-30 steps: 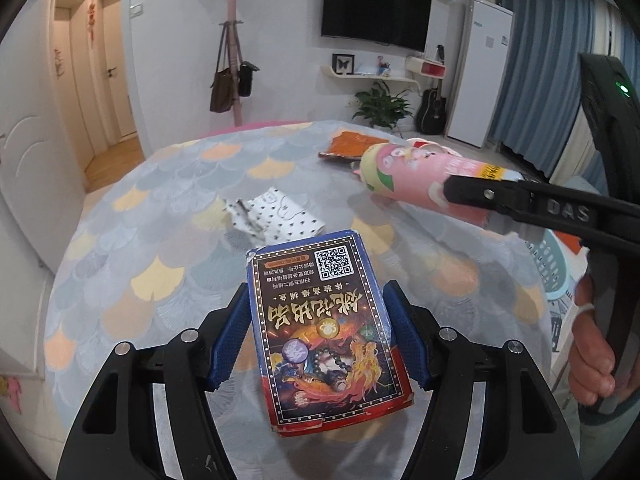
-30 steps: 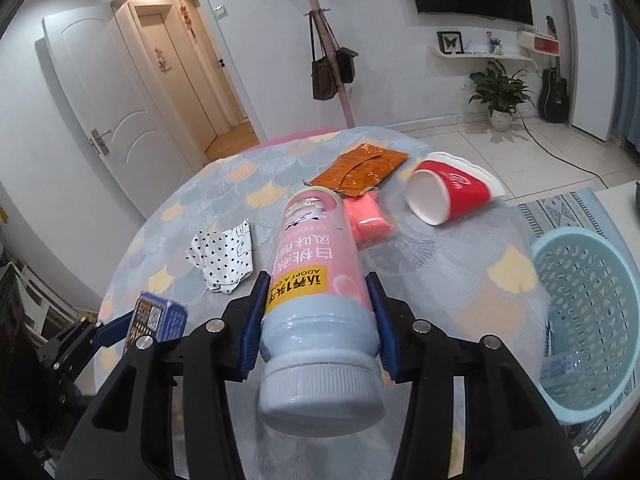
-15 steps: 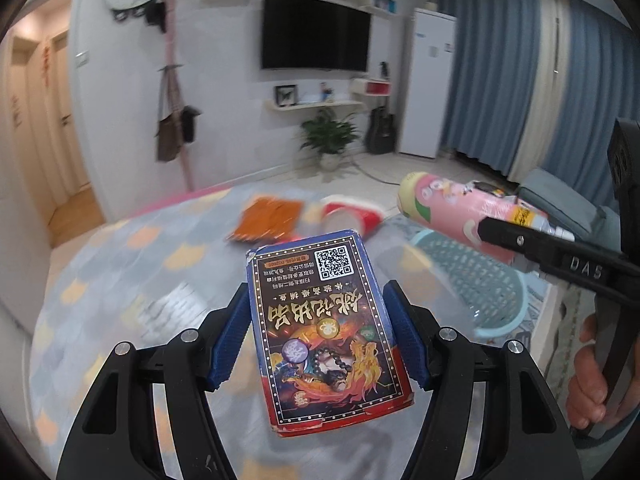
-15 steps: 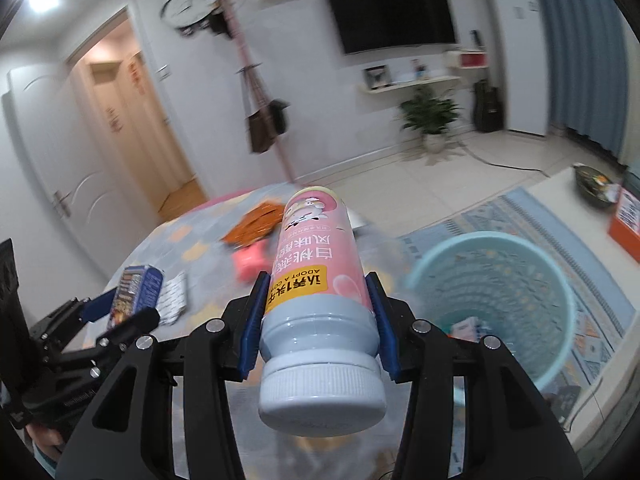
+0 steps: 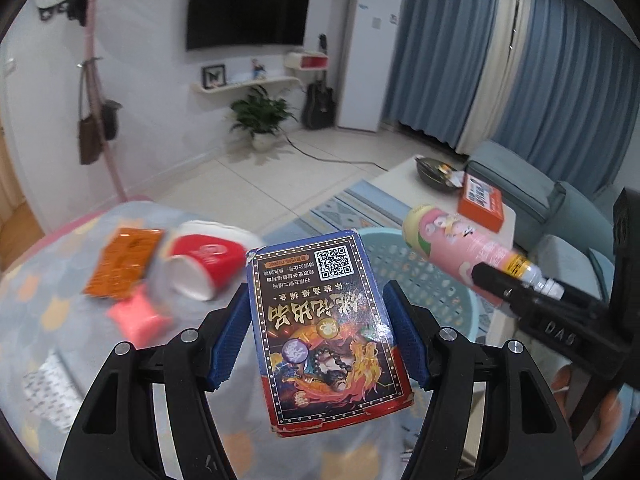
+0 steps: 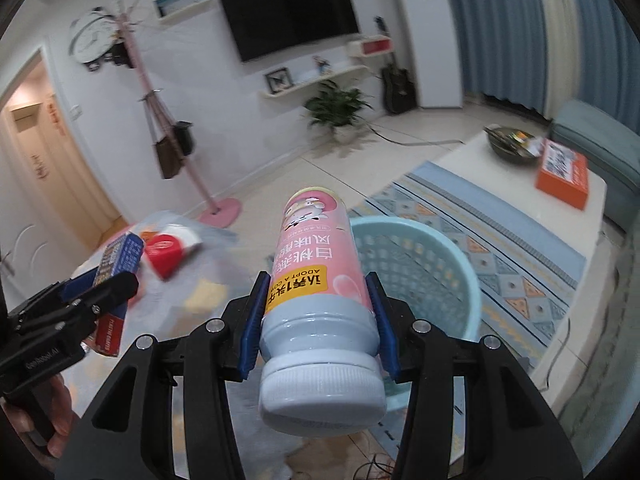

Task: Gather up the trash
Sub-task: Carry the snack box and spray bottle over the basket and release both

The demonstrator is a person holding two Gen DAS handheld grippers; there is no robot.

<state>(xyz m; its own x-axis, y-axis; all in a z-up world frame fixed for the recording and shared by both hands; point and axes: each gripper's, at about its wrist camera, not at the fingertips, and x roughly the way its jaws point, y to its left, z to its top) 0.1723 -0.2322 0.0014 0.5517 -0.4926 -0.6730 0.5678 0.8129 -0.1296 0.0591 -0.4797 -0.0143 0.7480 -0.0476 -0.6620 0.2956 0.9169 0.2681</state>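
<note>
My left gripper (image 5: 316, 300) is shut on a blue card box (image 5: 324, 332) with a QR code, held above the table's right edge. My right gripper (image 6: 318, 284) is shut on a pink bottle (image 6: 316, 248) with a pale blue cap end toward the camera. The bottle's far end points over a light blue mesh basket (image 6: 400, 224) on the floor. In the left wrist view, the basket (image 5: 420, 276) lies just behind the box and the bottle (image 5: 452, 244) hangs at its right. A red cup (image 5: 204, 258), an orange packet (image 5: 122, 266) and a pink wrapper (image 5: 138, 318) lie on the table (image 5: 60, 248).
A spotted white paper (image 5: 48, 392) lies at the table's near left. Beyond the basket are a patterned rug (image 6: 500, 248) and a low white table (image 6: 500, 184) with an orange box (image 6: 564, 176) and a bowl (image 6: 512, 144). A pink coat stand (image 6: 160, 120) stands by the wall.
Both grippers have swung to the right, off the middle of the table, each keeping its load. The basket now lies straight ahead of the bottle, and the table items have slid to the left.
</note>
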